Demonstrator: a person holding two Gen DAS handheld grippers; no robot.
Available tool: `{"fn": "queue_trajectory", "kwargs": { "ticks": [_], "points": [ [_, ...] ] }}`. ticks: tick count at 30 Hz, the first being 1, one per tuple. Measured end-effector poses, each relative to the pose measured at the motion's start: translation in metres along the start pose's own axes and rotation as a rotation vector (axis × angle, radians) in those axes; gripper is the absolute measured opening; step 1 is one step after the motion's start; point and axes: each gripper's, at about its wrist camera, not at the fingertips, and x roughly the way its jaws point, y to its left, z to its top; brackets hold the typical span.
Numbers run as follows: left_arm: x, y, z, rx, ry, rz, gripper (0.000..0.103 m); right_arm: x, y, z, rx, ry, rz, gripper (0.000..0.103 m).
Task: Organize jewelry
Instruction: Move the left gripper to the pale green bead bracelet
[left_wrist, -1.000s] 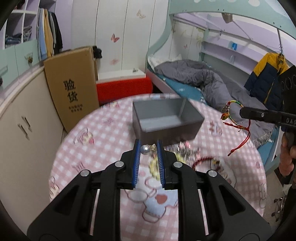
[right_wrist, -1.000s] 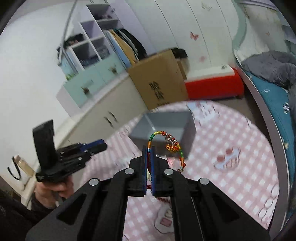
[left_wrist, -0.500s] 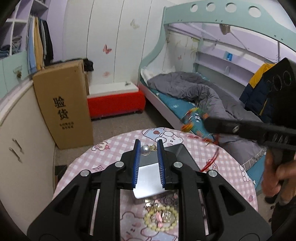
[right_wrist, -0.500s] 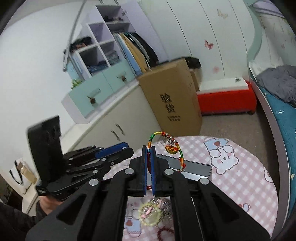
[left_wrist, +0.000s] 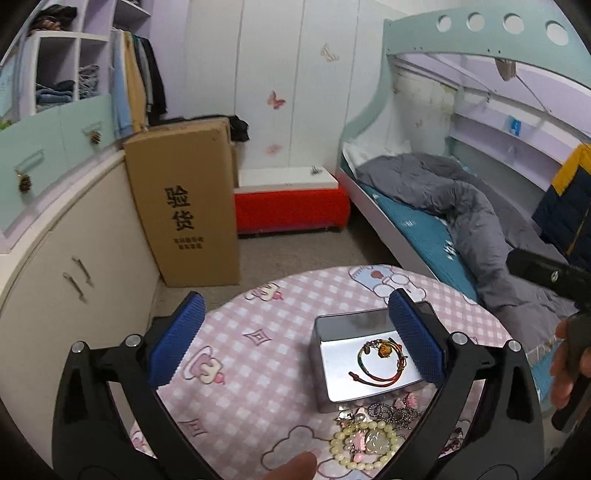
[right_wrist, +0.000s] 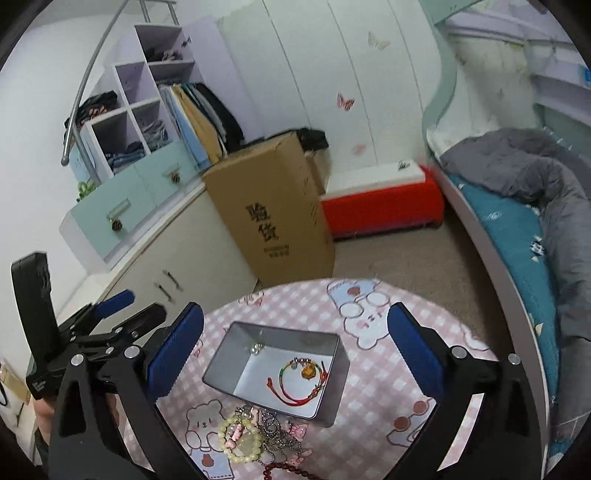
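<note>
A grey metal tin (left_wrist: 322, 391) (right_wrist: 334, 402) stands on the round pink checked table (left_wrist: 236, 354) (right_wrist: 373, 391). In it lie a red and multicoloured cord bracelet (left_wrist: 380, 360) (right_wrist: 301, 384) and a small silver pearl piece (right_wrist: 257, 347) near its far wall. My left gripper (left_wrist: 295, 339) is open and empty, above the table left of the tin. My right gripper (right_wrist: 295, 343) is open and empty, above the tin. A cream bead bracelet (left_wrist: 364, 445) (right_wrist: 242, 439), silver chains (right_wrist: 271, 424) and pink charms (right_wrist: 297, 430) lie in a pile in front of the tin.
A dark red bead bracelet (right_wrist: 284, 470) lies at the table's near edge. A tall cardboard box (left_wrist: 184, 210) (right_wrist: 273, 210) and a red bench (left_wrist: 291, 206) stand beyond the table. A bed (left_wrist: 436, 206) is to the right, cabinets (left_wrist: 55, 258) to the left.
Both grippers have opened and risen. The cord bracelet left the right gripper and lies in the tin. The pearl piece left the left gripper and lies in the tin.
</note>
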Motion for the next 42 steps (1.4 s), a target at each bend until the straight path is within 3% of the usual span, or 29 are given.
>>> {"fn": "queue_trajectory", "kwargs": {
  "ticks": [10,23,31,42],
  "points": [
    [-0.058,0.013,-0.002,-0.033,-0.088,0.029,0.097,-0.038,0.027,0.011,-0.048,-0.101,-0.053,0.096],
    [-0.099,0.027,-0.033,-0.052,-0.117,0.050,0.097,-0.085,0.036,-0.019,-0.084,-0.167,-0.130,0.096],
    [-0.090,0.020,-0.070,-0.017,-0.041,0.053,0.097,-0.091,0.029,-0.056,-0.081,-0.125,-0.192,0.096],
    [-0.043,0.008,-0.118,-0.012,0.130,0.026,0.097,-0.058,0.007,-0.118,-0.023,0.051,-0.216,0.096]
  ]
}}
